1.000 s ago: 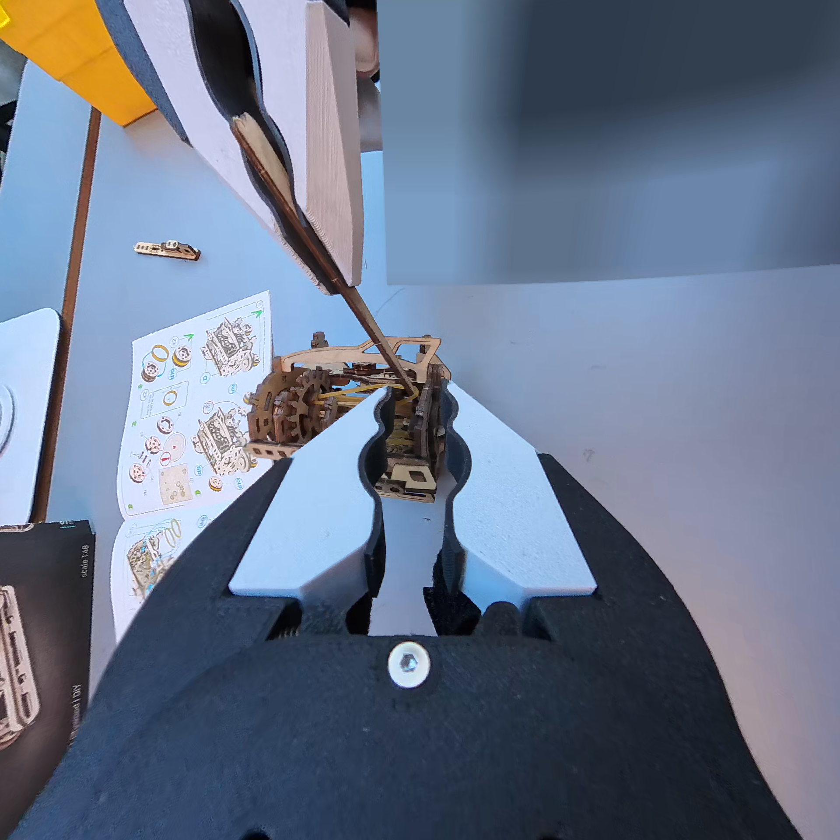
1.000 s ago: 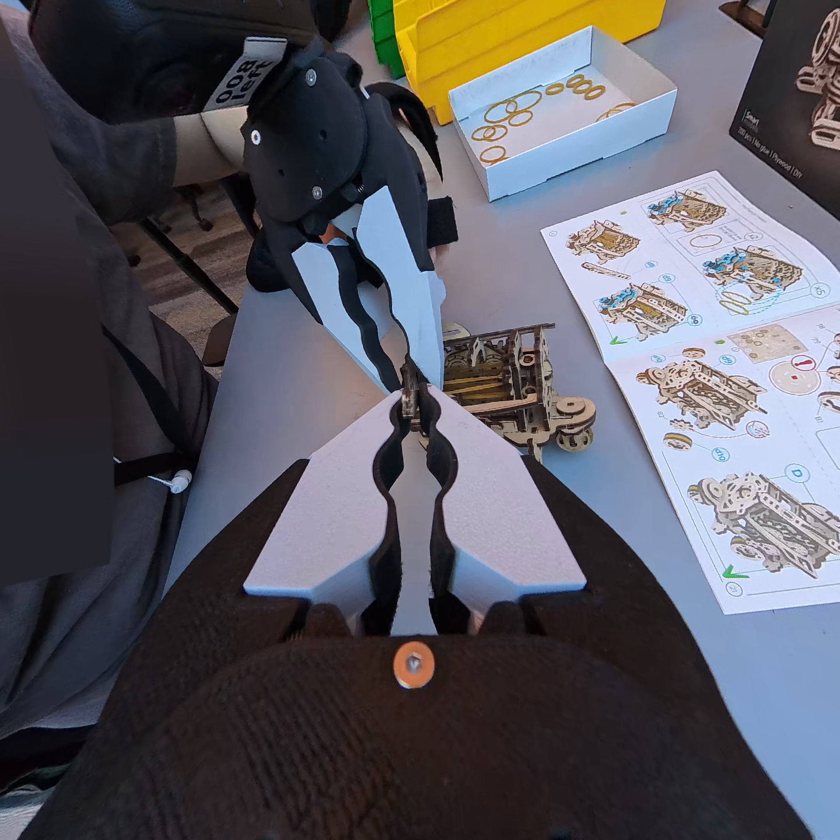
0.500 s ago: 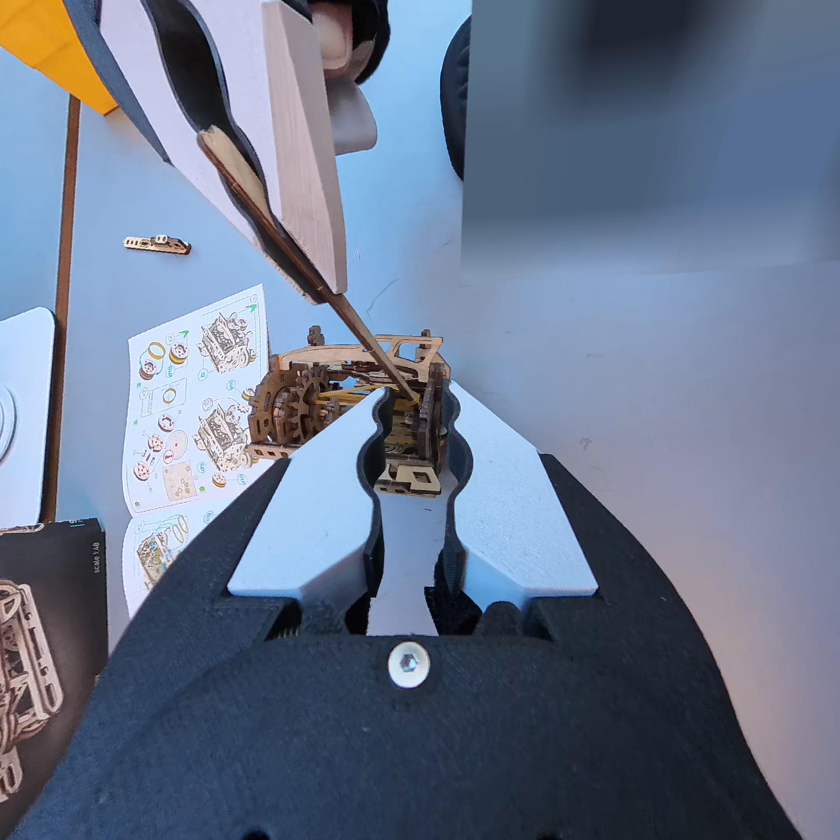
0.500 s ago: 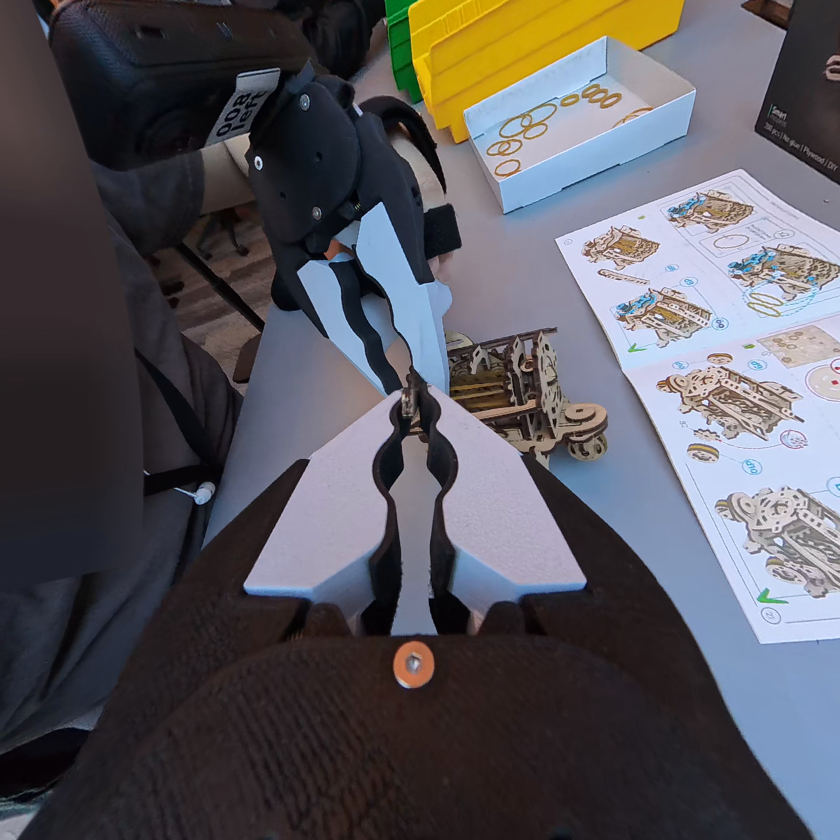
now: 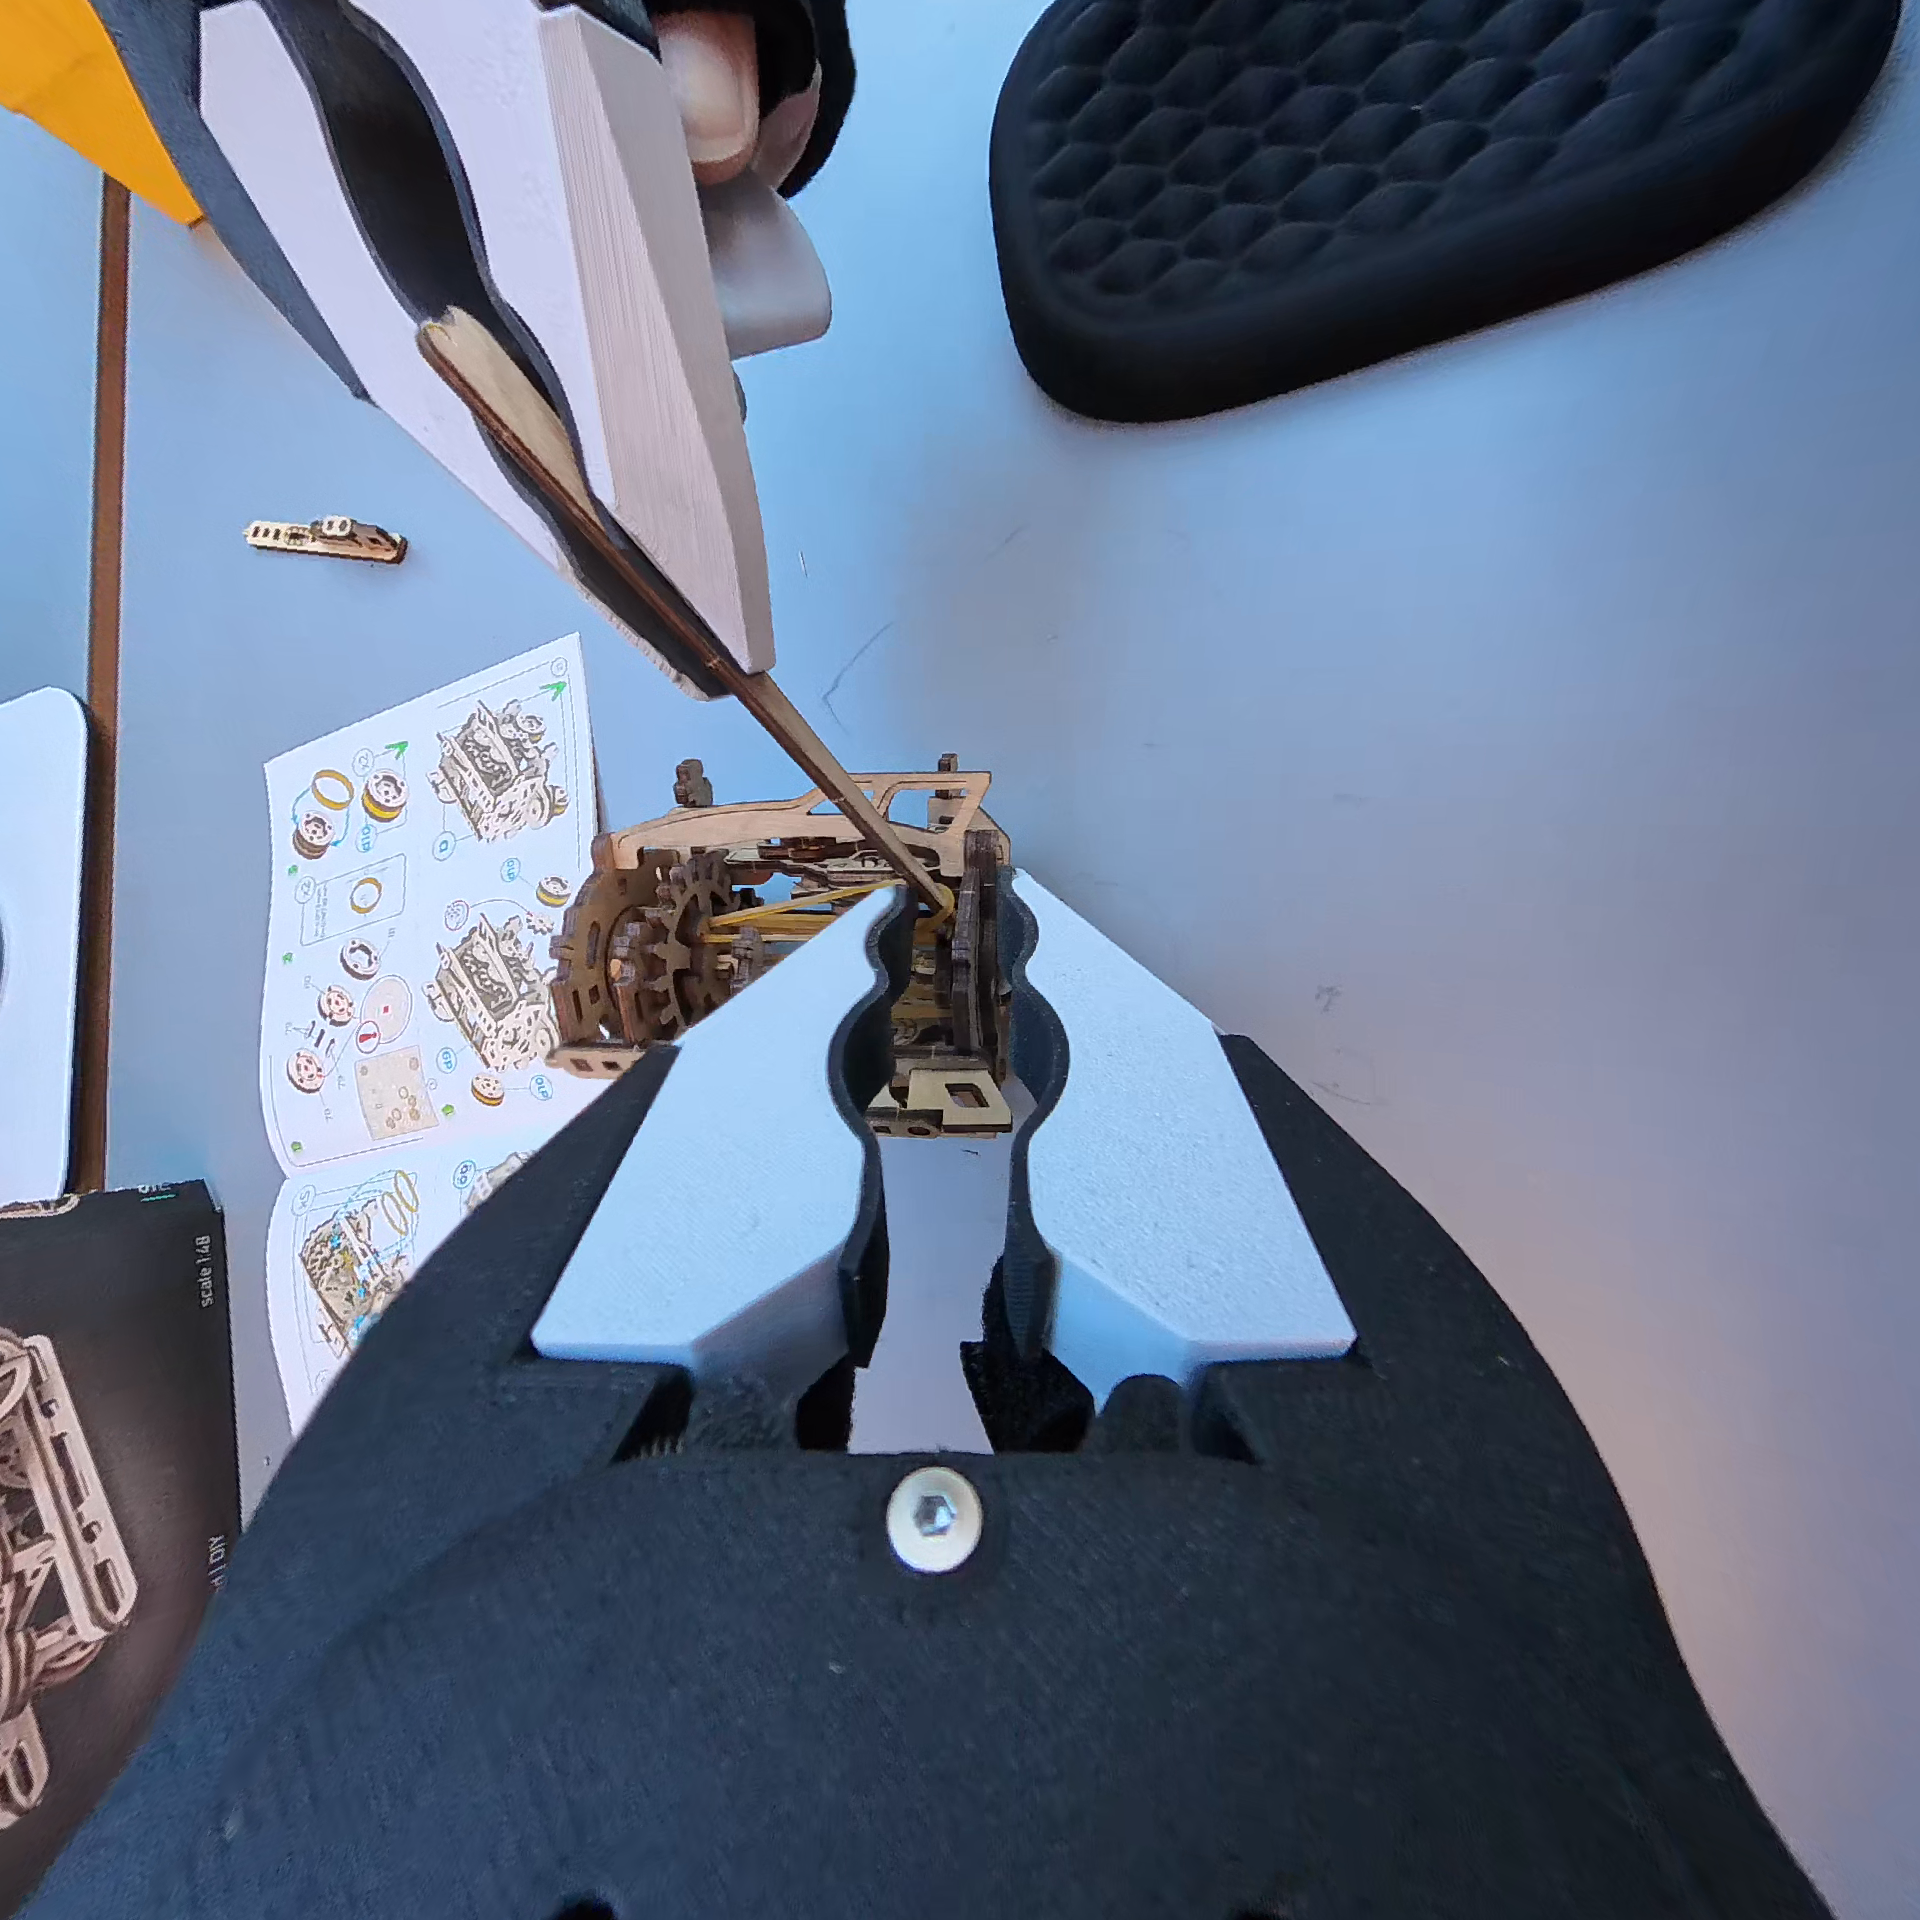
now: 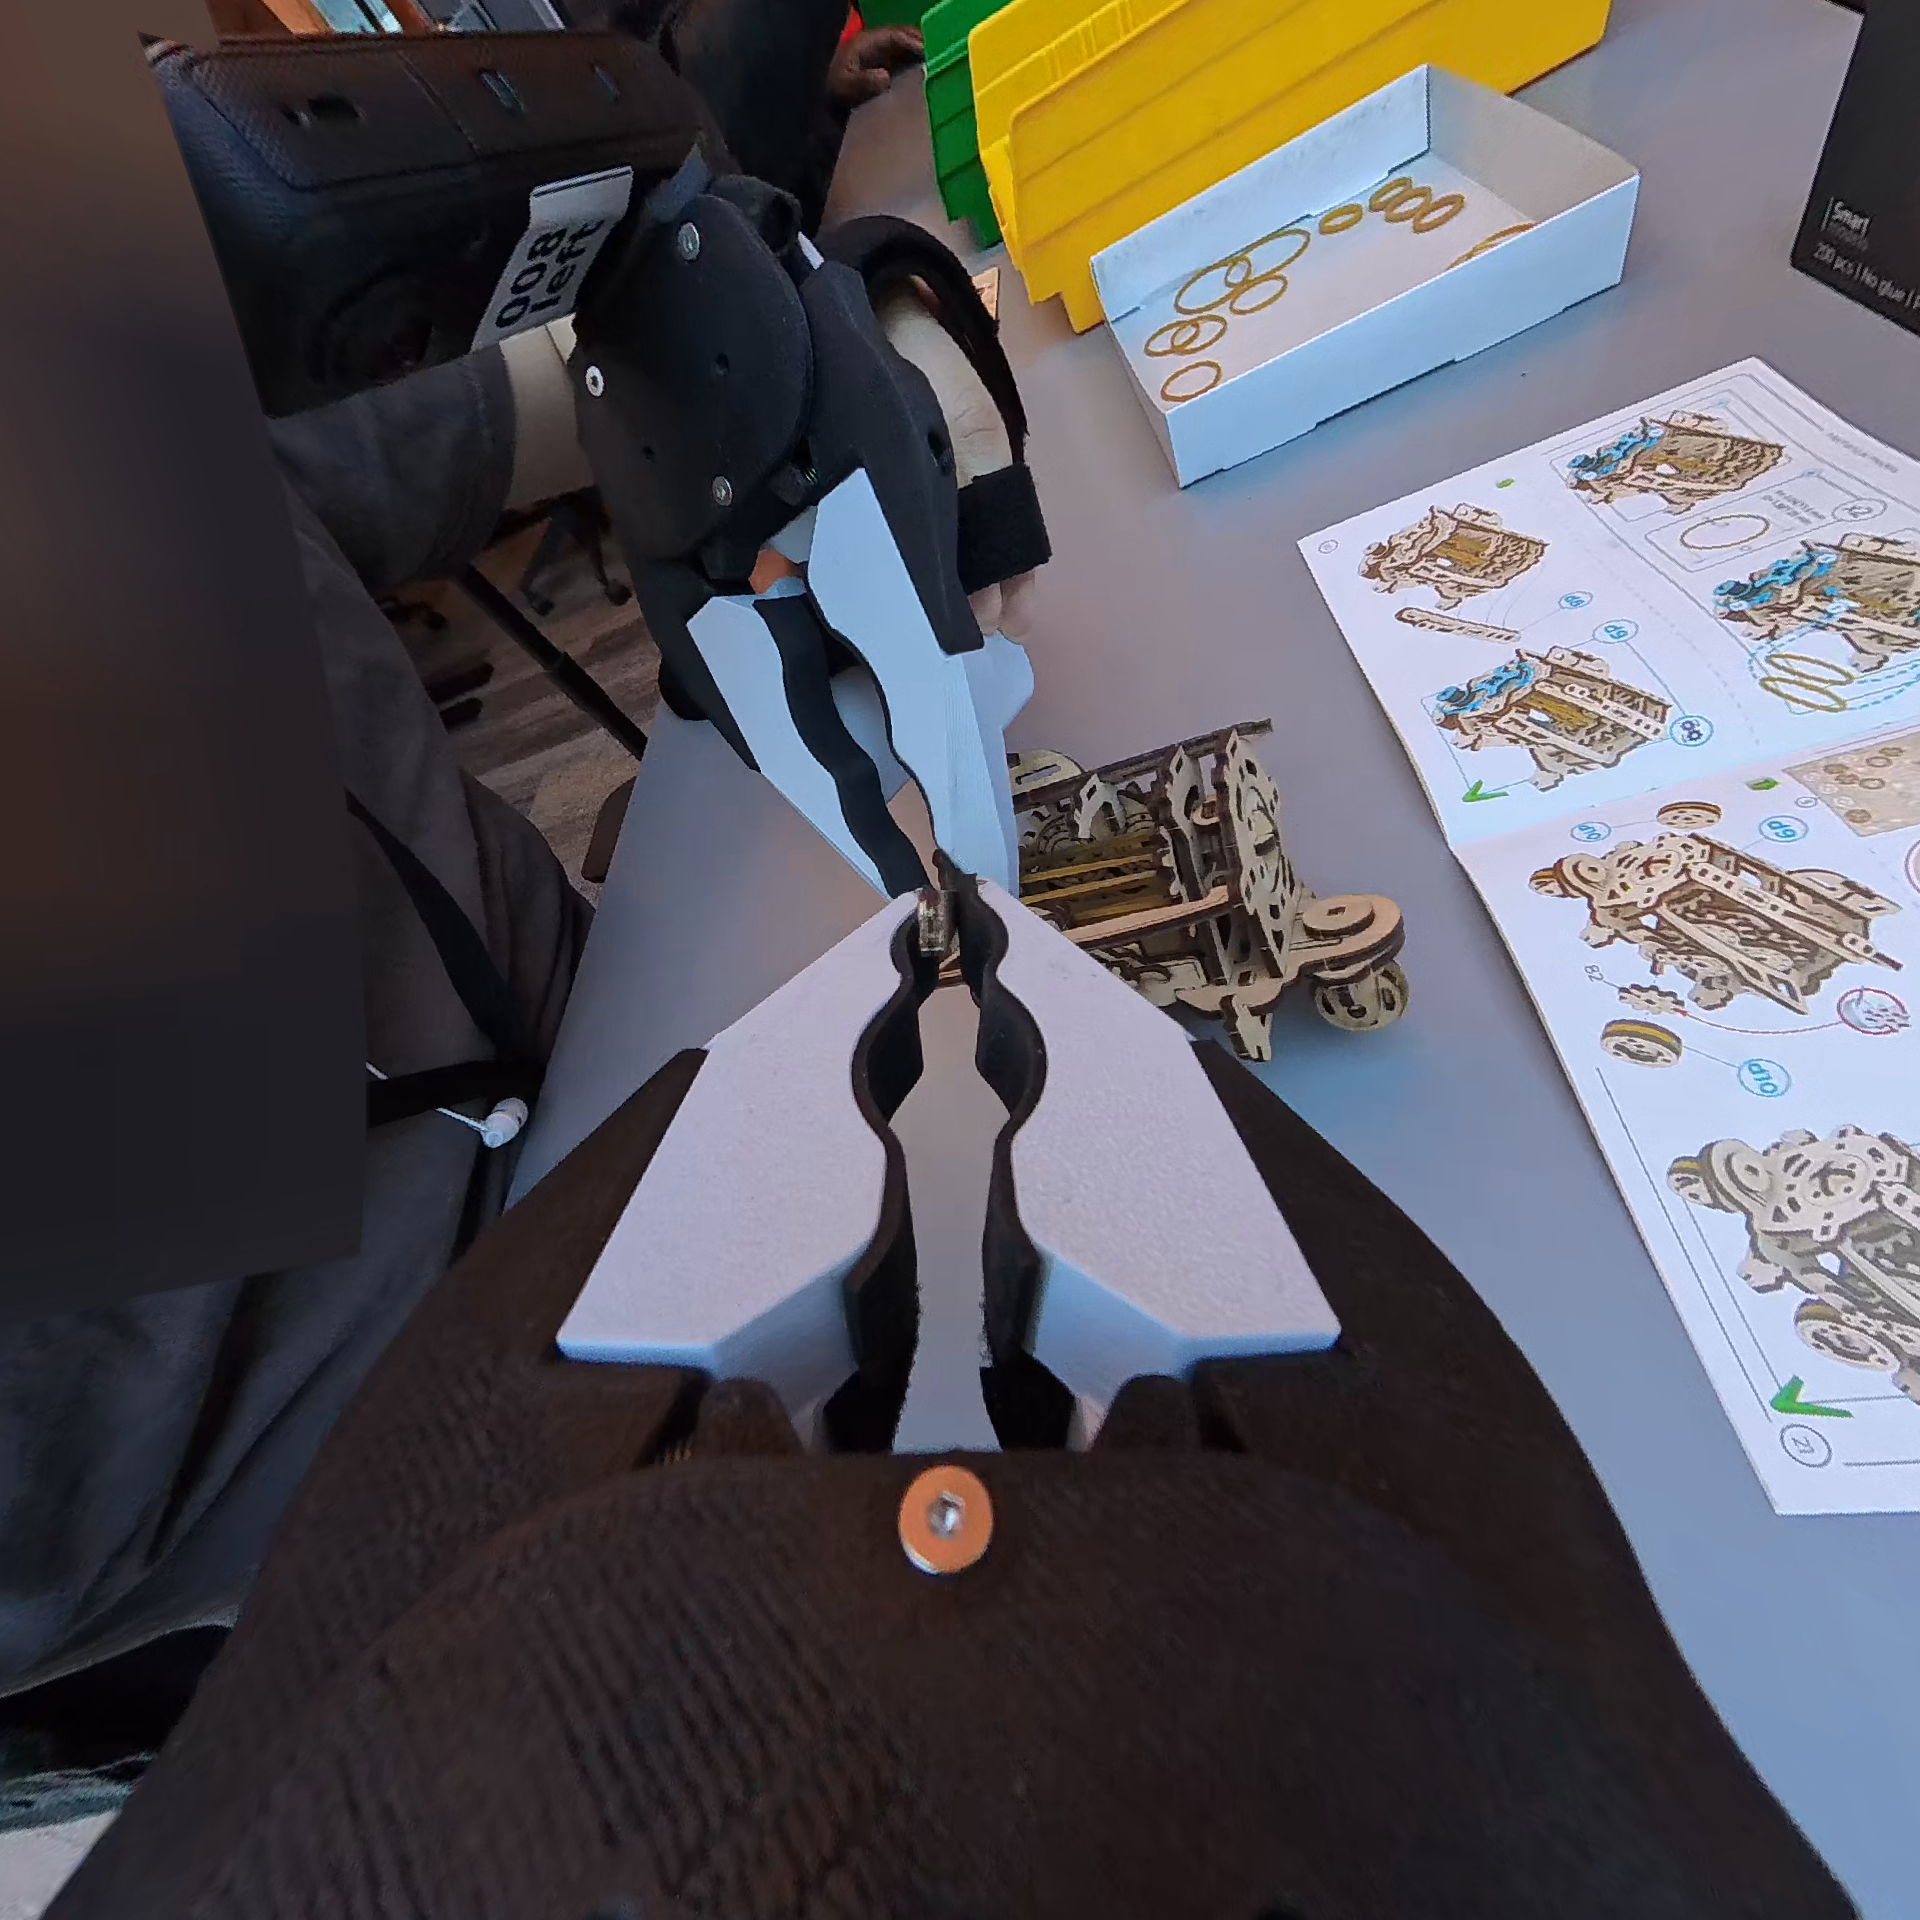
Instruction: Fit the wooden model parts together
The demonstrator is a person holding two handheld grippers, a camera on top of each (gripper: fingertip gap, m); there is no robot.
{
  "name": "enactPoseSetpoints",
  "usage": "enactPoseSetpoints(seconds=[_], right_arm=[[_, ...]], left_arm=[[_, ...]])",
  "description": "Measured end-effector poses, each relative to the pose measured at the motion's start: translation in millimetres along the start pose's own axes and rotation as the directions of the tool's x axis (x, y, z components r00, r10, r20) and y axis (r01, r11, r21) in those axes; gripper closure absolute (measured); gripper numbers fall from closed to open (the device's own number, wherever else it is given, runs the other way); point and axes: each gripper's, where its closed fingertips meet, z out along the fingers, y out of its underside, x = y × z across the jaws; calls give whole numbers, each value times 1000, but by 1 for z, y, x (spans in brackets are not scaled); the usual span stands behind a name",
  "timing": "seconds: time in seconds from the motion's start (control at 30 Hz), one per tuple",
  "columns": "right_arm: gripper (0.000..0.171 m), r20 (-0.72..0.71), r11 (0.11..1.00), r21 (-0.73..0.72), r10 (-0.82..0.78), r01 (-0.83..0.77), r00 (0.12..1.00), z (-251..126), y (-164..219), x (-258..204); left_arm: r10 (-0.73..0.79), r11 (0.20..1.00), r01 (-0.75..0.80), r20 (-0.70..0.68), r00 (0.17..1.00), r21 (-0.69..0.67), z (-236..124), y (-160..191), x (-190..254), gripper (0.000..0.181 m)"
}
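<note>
The wooden model (image 5: 727, 935), a small geared cart, lies on the grey table (image 5: 1455, 831). My left gripper (image 5: 951, 899) is shut on the model's near end wall. It also shows in the right wrist view (image 6: 914, 852), coming down onto the model (image 6: 1195, 894). My right gripper (image 6: 945, 904) is shut on a thin wooden stick (image 6: 932, 925). In the left wrist view the right gripper (image 5: 717, 665) comes in from the upper left. The stick (image 5: 520, 426) slants down into the model, with its tip at a yellow rubber band (image 5: 800, 914).
An instruction sheet (image 6: 1662, 831) lies right of the model, and a black box (image 5: 104, 1507) lies beside it. A white tray (image 6: 1558, 249) holds rubber bands, with yellow bins (image 6: 1247, 94) behind it. A loose wooden part (image 5: 322, 540) lies apart. A black chair seat (image 5: 1403, 177) and a person's sleeve (image 6: 395, 488) are close. Across from one pair of fingers to the other is roughly 5 centimetres.
The model has turned a little in the left gripper's hold, its wheels swinging toward the sheet. The stick stays in the model, its tip a little deeper by the rubber band.
</note>
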Motion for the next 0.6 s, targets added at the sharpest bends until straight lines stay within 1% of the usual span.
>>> enactPoseSetpoints(seconds=[0.2,0.37,0.43,0.6], right_arm=[[169,-18,998,-13,-67,66,998,1,-2,-1],[169,-71,990,-34,-141,138,988,2,-1,0],[169,-64,990,-26,-139,138,988,1,-3,0],[170,-40,991,-15,-132,132,990,-1,-3,0]], left_arm=[[-8,1000,8,31,999,1,-1,1,-2,168],[-58,998,57,71,996,19,-2,2,-7,161],[-32,999,29,103,994,25,-3,2,-10,150],[25,999,-27,100,995,19,-5,2,-6,148]])
